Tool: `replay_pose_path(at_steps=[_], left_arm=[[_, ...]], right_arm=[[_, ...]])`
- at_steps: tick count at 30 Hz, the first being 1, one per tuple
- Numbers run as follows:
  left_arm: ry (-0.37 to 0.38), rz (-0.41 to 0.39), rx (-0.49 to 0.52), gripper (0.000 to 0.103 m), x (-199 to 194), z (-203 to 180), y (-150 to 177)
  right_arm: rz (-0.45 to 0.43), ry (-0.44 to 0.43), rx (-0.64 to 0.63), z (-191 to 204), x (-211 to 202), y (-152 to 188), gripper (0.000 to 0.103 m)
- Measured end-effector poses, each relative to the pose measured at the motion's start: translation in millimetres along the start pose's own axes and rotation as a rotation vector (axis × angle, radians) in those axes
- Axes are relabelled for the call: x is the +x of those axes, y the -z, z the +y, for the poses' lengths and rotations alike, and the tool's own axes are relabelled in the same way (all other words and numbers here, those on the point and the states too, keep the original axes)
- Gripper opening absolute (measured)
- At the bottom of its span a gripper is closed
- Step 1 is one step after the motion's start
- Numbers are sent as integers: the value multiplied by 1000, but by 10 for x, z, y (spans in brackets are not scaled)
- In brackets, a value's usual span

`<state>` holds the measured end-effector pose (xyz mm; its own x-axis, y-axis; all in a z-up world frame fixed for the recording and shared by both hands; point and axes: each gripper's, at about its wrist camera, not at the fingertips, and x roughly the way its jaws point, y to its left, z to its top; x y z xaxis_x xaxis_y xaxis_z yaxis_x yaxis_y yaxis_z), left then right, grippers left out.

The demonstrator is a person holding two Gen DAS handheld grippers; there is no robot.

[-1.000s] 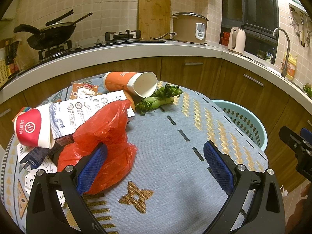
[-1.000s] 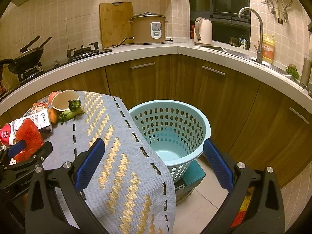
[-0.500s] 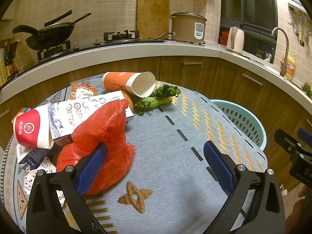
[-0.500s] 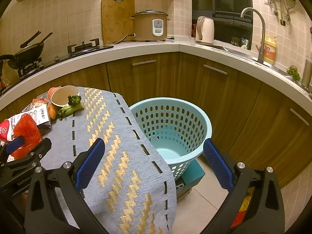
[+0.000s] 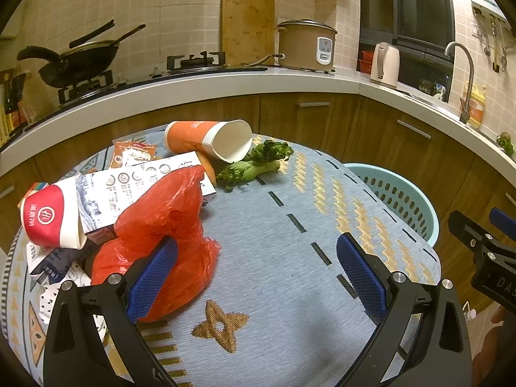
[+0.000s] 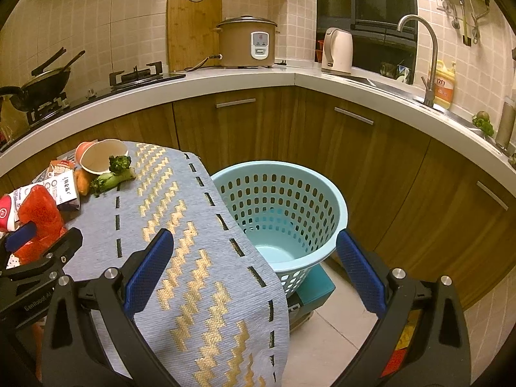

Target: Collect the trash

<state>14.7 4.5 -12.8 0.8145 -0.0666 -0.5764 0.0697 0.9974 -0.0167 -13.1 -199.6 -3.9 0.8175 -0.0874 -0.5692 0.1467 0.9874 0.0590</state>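
Observation:
Trash lies on the left of a cloth-covered table [image 5: 290, 258]: a red plastic bag [image 5: 161, 225], a red paper cup [image 5: 48, 219], a printed carton [image 5: 135, 190], an orange cup [image 5: 206, 140] on its side, a snack packet [image 5: 133, 154] and green vegetable scraps [image 5: 254, 164]. My left gripper [image 5: 258, 277] is open over the table, its left finger beside the red bag. My right gripper [image 6: 254, 267] is open and empty above the table's right edge, next to the light blue basket [image 6: 280, 206] on the floor.
A kitchen counter [image 6: 290, 80] curves behind with a wok [image 5: 74, 61], gas stove, cutting board, rice cooker [image 6: 246, 45], kettle and sink tap. Wooden cabinets stand below it. The basket rests on a teal stool [image 6: 309, 290].
Both grippers have shifted slightly; the views barely move. The right gripper has drifted a little toward the basket. Nothing was taken hold of.

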Motion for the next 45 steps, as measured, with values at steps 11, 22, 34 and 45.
replay_pose_path(at_steps=[11,22,34,45], left_arm=[[-4,0,-2,95,2,-2,-2],[-20,-7,-23,95,-98,30,-51],[-149,-86,-109,95,-994,923,-181],[-156,66,-218,89,-711,2074,-272]], right_arm=[[0,-3,6,-30,-3,-3,95],[-21,-29,19,-38,-104,-99,95],[-25,-198,-94,442,-270,-180,67],[51,-438,-208,1365,-309,-187,59]])
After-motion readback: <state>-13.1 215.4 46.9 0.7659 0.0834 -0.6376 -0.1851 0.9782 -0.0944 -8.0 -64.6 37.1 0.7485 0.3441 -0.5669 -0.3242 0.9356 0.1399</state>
